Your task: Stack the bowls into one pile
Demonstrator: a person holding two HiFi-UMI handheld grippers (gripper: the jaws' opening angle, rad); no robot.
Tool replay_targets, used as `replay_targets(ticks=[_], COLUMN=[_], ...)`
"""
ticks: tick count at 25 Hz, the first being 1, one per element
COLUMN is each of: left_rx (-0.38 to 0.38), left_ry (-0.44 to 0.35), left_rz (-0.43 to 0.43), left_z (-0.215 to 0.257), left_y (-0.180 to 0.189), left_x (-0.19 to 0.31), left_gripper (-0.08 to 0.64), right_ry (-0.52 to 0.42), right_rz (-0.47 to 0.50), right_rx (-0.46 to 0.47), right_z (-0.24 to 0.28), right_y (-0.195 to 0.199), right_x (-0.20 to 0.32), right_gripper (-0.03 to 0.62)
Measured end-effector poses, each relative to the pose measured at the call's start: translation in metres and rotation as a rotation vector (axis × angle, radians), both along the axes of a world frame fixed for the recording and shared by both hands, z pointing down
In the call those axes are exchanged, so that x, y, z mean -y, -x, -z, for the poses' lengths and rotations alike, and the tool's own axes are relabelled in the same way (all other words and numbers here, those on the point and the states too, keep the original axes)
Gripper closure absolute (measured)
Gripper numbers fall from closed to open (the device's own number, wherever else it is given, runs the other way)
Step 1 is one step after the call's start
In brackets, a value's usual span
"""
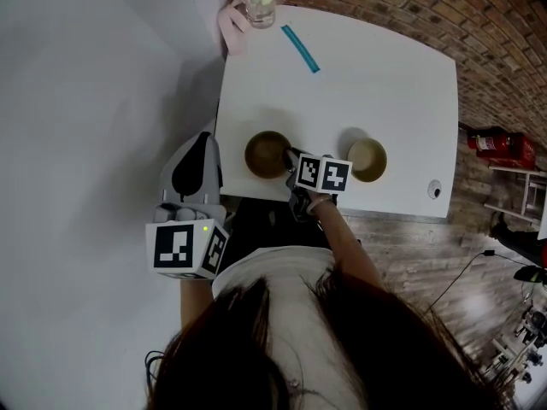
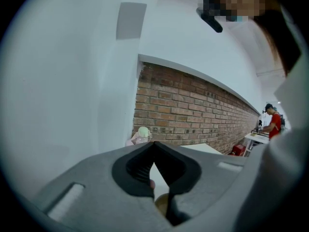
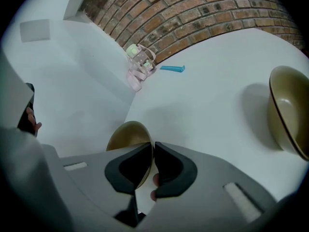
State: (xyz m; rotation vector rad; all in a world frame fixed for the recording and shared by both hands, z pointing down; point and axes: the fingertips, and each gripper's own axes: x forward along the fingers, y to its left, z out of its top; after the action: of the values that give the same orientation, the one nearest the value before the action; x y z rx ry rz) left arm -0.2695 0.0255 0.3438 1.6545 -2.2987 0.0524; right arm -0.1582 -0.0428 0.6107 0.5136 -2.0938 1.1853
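At the near edge of the table, the dark bowl is pinched by its rim between the fingers of the right gripper. The light bowl sits well apart to its right. The left gripper is held off the table's left side, fingers pressed together on nothing.

Step judged: lift and carry. The dark bowl should be raised clear, held level, centred over the light bowl and lowered into it before release. With only a thin rim grip, a swing or slip is to be expected.

The rim pinch is shown only in the right gripper view. Bowl spacing is shown best in the head view. The left fingers' closure is read only from the left gripper view.
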Motion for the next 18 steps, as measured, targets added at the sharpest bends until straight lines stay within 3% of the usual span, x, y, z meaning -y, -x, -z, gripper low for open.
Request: replay_targets(ticks=[18], left_rx=[0.013], left_ry=[-0.048], left_rz=[-0.129], left_z=[0.014], left_y=[-0.028], left_x=[0.031], left_gripper=[0.560], right_ry=[-0.028], right_rz=[-0.099], right_rx=[0.025], right_z=[0.016], right_y=[-0.026], right_x=[0.021], right_gripper=[0.566])
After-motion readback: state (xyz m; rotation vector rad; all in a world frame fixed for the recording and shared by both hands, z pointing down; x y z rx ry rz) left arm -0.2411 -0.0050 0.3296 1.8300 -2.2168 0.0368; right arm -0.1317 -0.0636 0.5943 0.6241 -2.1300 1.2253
